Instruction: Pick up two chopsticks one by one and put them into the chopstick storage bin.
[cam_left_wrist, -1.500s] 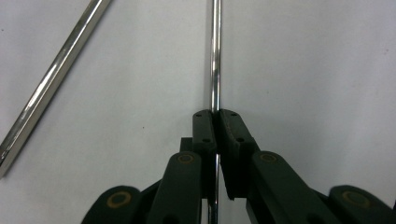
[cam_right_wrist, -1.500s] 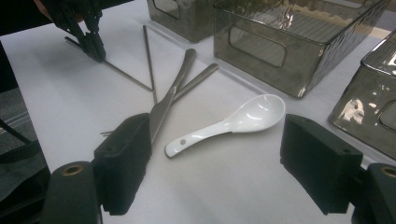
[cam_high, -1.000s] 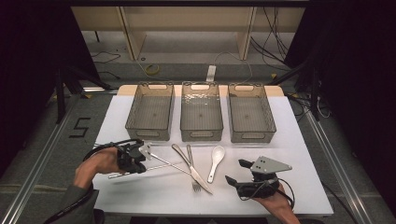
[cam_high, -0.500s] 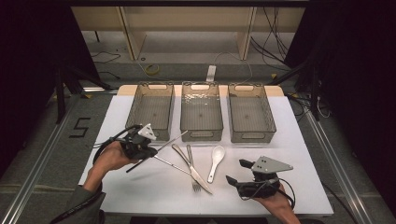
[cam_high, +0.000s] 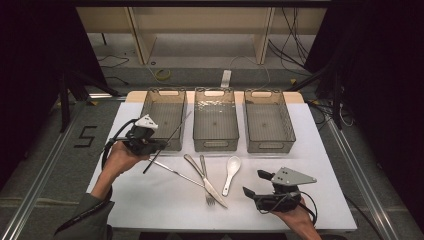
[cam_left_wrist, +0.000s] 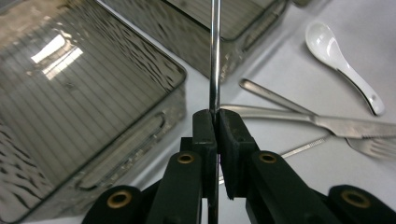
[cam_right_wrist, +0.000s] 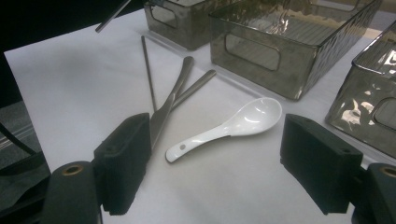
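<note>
My left gripper (cam_high: 161, 145) is shut on a thin metal chopstick (cam_high: 176, 132) and holds it slanted in the air at the left bin's (cam_high: 150, 107) front right corner. In the left gripper view the pads meet on the chopstick (cam_left_wrist: 215, 56) at my left gripper (cam_left_wrist: 215, 114). A second chopstick (cam_high: 172, 171) lies on the white table (cam_high: 150, 200). Beside it a knife (cam_high: 212, 189) and a fork (cam_high: 204, 172) lie crossed, and a white spoon (cam_high: 231, 172) sits to their right. My right gripper (cam_high: 256, 184) rests open near the front right, with the spoon (cam_right_wrist: 233, 123) ahead of my right gripper (cam_right_wrist: 219, 163).
Three clear grey bins stand in a row at the back: the left one, a middle bin (cam_high: 215, 145) and a right bin (cam_high: 287, 125), all with nothing in them. Dark floor and metal rails surround the table.
My left gripper has risen and moved away toward the left bin, carrying the chopstick off the table. The right gripper has stayed still.
</note>
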